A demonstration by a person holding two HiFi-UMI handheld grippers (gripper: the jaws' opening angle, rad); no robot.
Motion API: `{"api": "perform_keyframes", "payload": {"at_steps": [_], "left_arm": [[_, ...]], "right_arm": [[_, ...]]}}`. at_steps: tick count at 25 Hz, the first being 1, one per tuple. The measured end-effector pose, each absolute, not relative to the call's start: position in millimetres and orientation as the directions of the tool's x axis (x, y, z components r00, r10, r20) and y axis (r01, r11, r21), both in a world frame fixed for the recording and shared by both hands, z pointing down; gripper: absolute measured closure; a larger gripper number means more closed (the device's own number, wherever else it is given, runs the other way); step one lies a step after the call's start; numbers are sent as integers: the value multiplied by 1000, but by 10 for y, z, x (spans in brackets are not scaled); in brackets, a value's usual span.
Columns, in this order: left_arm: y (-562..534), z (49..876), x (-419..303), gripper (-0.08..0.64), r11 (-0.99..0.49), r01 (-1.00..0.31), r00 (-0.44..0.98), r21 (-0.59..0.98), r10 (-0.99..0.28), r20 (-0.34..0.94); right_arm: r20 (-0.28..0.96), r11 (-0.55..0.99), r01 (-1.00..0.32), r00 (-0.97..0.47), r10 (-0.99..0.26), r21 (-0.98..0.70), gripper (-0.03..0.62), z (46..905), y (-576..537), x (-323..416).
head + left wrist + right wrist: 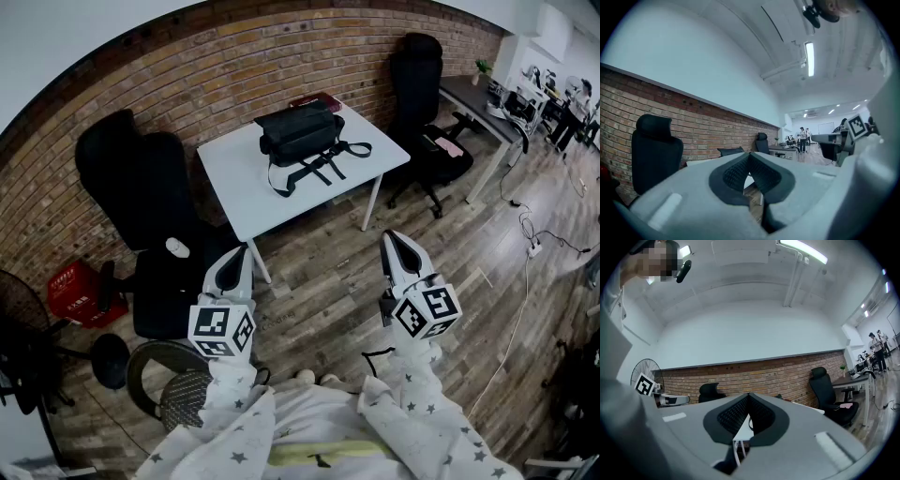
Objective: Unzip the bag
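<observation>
A black bag (300,133) with loose straps lies on a small white table (244,187) by the brick wall, well ahead of both grippers. My left gripper (237,257) hangs low on the left, shut and empty, short of the table's near edge. My right gripper (396,242) is held at the right, also shut with nothing in it. In the left gripper view the jaw tips (749,154) meet, with the bag (730,151) just behind them. The right gripper's (748,395) jaws are closed too, and the table's edge (740,428) shows through the gap below.
Black office chairs stand at the left (141,183) and behind the table (419,84). A grey desk (483,108) runs along the right. A red crate (77,289) and a fan (23,328) sit at the far left. Cables (534,244) trail over the wooden floor.
</observation>
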State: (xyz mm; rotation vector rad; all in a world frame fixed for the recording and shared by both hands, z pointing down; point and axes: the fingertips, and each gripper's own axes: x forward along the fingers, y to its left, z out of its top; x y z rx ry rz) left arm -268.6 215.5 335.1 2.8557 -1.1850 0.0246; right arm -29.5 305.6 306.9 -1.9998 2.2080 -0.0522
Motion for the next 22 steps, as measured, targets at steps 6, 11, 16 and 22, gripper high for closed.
{"api": "perform_keyframes", "payload": {"at_steps": [6, 11, 16, 22], "left_arm": [[2201, 3360, -2634, 560, -699, -714, 700, 40, -713, 38], [2275, 3365, -2572, 560, -692, -721, 693, 36, -720, 42], [2431, 3431, -2523, 560, -679, -733, 680, 37, -731, 61], [2463, 3542, -2483, 560, -658, -751, 661, 56, -747, 76]], "right_arm": [[-97, 112, -982, -98, -990, -150, 594, 3089, 3089, -247], [-104, 123, -979, -108, -989, -160, 592, 3104, 3136, -176], [-100, 138, -973, -121, -988, -184, 592, 3181, 3197, -110], [-94, 167, -964, -150, -984, -207, 592, 3283, 3121, -90]]}}
